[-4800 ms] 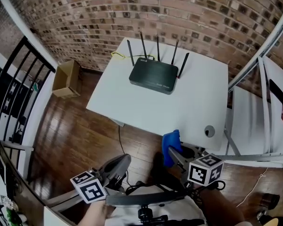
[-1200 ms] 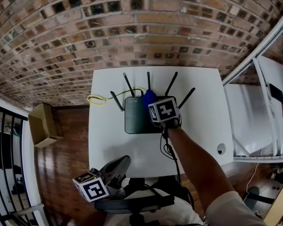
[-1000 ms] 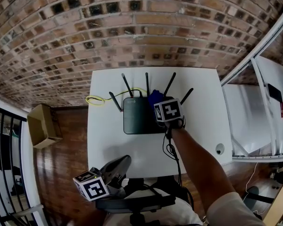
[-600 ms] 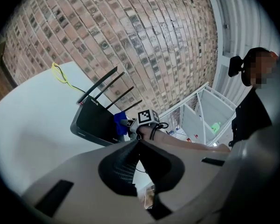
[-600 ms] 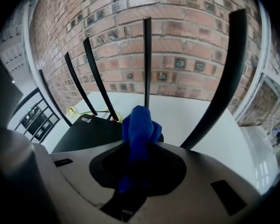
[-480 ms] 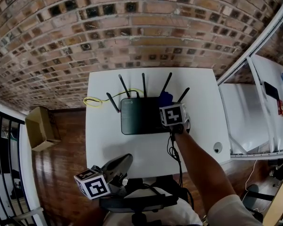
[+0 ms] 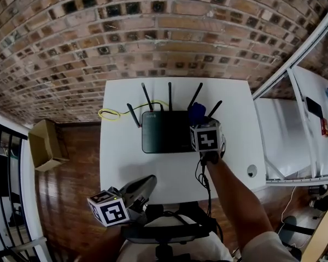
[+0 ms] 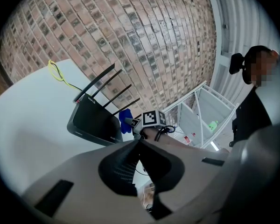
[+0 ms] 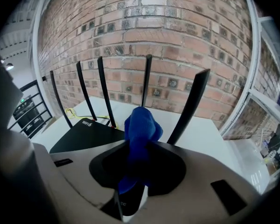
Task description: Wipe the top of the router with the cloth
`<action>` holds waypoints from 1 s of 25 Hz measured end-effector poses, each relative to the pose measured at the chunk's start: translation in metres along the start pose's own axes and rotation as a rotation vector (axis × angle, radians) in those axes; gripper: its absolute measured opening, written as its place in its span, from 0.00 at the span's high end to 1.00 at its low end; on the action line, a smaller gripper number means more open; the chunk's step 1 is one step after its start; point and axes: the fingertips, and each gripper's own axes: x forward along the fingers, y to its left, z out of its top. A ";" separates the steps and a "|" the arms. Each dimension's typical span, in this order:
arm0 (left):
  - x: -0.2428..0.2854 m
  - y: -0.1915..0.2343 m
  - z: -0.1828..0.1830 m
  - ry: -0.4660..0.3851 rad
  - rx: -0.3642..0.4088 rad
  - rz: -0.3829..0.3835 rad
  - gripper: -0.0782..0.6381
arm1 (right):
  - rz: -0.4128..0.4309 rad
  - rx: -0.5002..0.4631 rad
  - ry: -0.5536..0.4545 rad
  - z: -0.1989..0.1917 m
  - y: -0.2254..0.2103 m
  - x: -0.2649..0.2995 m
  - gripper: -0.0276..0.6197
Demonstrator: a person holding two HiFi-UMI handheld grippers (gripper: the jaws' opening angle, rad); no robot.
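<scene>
Cloth (image 7: pixel 195 112) sat pinched in the right tool (image 7: pixel 199 123), which hid the router's (image 7: pixel 163 140) right end, midway between the worktop's (image 7: pixel 120 165) side edges; antennas (image 7: pixel 146 96) flanked it. Left tool (image 7: pixel 144 183) hung closed, empty, off the near edge.

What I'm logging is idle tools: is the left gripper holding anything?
No, the left gripper has its jaws together with nothing between them.

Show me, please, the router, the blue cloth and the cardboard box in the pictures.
router (image 7: pixel 165 132): head view, the middle of its black top.
blue cloth (image 9: pixel 140 125): right gripper view, the bunched upper part.
cardboard box (image 7: pixel 44 144): head view, the middle of the box on the floor.
</scene>
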 end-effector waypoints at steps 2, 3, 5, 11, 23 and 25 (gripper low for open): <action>-0.001 0.000 0.000 -0.003 -0.003 -0.010 0.88 | 0.039 0.010 -0.026 0.008 0.012 -0.006 0.79; -0.002 0.000 0.001 -0.006 -0.004 -0.014 0.88 | 0.065 0.013 -0.037 0.012 0.020 -0.008 0.79; -0.004 0.001 0.001 -0.009 -0.005 -0.013 0.88 | 0.117 0.023 -0.048 0.017 0.039 -0.010 0.79; -0.013 0.004 0.004 -0.023 -0.008 -0.005 0.88 | 0.258 0.034 -0.004 0.011 0.101 -0.002 0.79; -0.044 0.021 0.012 -0.068 -0.019 0.054 0.88 | 0.428 -0.056 0.084 0.002 0.210 0.015 0.79; -0.048 0.021 0.012 -0.074 -0.023 0.059 0.88 | 0.446 -0.068 0.104 -0.005 0.219 0.019 0.79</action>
